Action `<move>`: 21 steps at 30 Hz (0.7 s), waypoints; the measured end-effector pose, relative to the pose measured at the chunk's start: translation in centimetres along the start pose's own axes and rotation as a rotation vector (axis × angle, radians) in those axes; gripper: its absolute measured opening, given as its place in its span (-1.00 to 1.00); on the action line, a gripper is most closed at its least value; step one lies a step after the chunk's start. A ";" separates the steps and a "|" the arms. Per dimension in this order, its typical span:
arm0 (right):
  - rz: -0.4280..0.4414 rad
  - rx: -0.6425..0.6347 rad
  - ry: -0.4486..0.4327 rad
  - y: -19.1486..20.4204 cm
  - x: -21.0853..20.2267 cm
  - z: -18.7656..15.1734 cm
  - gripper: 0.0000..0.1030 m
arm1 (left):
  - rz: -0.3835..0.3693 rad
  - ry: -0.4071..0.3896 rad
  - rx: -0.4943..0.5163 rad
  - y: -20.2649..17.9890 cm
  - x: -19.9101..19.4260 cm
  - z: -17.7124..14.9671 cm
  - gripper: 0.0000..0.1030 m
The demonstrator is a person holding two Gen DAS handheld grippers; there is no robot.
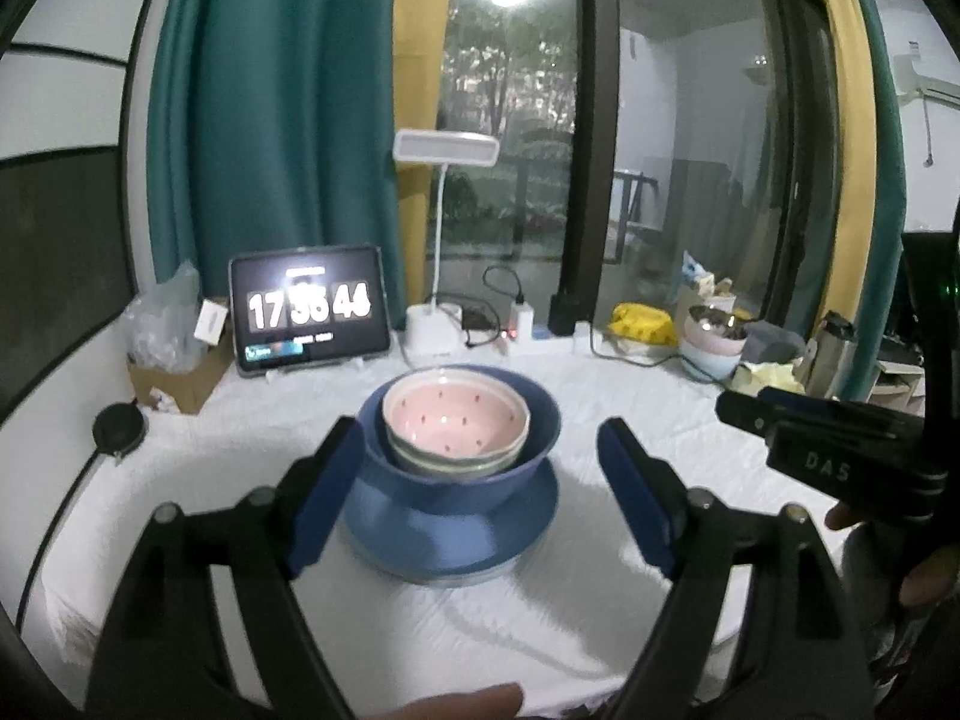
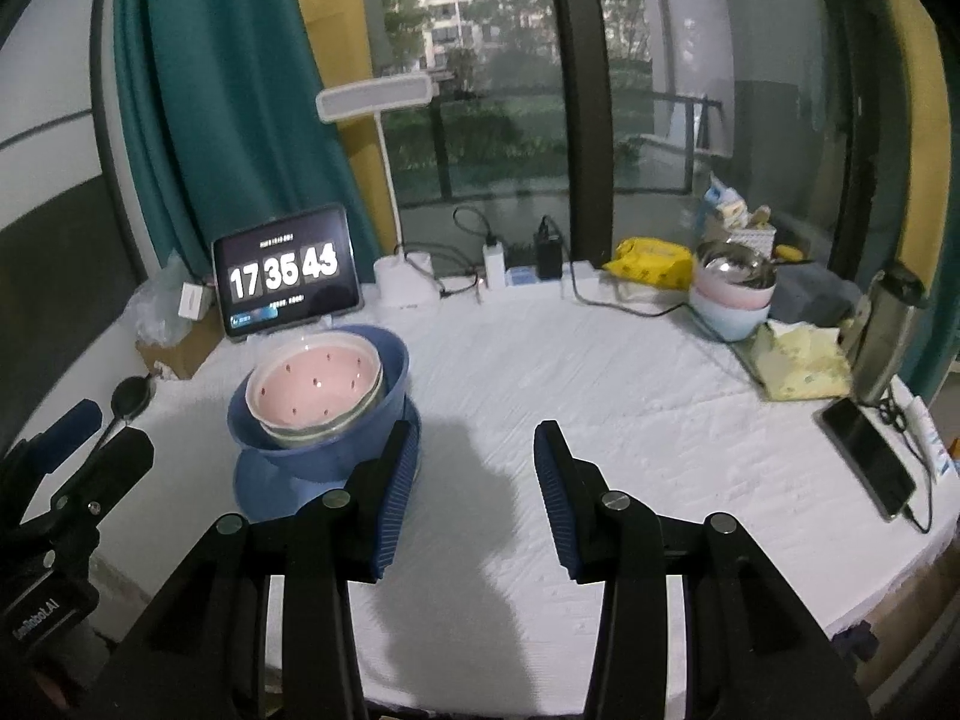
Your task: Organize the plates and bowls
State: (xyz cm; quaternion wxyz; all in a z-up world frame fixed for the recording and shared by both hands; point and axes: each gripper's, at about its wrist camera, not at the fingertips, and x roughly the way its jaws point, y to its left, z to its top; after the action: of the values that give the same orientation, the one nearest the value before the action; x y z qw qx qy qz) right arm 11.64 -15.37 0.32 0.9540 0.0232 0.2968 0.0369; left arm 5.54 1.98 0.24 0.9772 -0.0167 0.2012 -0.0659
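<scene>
A stack stands on the white table: a blue plate [image 1: 456, 546], on it a deep blue bowl [image 1: 540, 420], and inside that a pink dotted bowl [image 1: 456, 420] nested in a pale bowl [image 1: 450, 465]. My left gripper [image 1: 480, 438] is open just short of the stack; its blue pads flank the blue bowl without pressing on it. In the right wrist view the blue plate [image 2: 270, 492], blue bowl [image 2: 396, 360] and pink bowl [image 2: 315, 390] lie to the left of my right gripper [image 2: 476, 432]. That gripper is open over bare cloth with nothing between its fingers.
At the back stand a tablet clock [image 1: 309, 315], a white desk lamp [image 1: 445, 150], chargers and a yellow packet [image 1: 642, 324]. More stacked bowls [image 2: 729, 300] sit back right, near a bottle [image 2: 888, 330] and a phone [image 2: 867, 456]. A cardboard box [image 1: 180, 378] is at the left.
</scene>
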 end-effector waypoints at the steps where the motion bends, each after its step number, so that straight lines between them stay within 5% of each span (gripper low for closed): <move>1: -0.001 -0.001 -0.010 -0.1 -0.4 0.1 -0.17 | -0.002 -0.008 0.001 -0.1 -0.3 0.2 0.58; 21: -0.016 -0.011 -0.180 -1.1 -7.6 2.1 -0.17 | -0.012 -0.162 0.039 -1.8 -5.4 3.8 0.58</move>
State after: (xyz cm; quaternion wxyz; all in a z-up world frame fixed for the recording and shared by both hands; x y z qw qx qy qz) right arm 6.67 -17.15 6.24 0.9771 0.0189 0.2098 0.0285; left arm 1.86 0.92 5.95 0.9900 -0.0042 0.1201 -0.0739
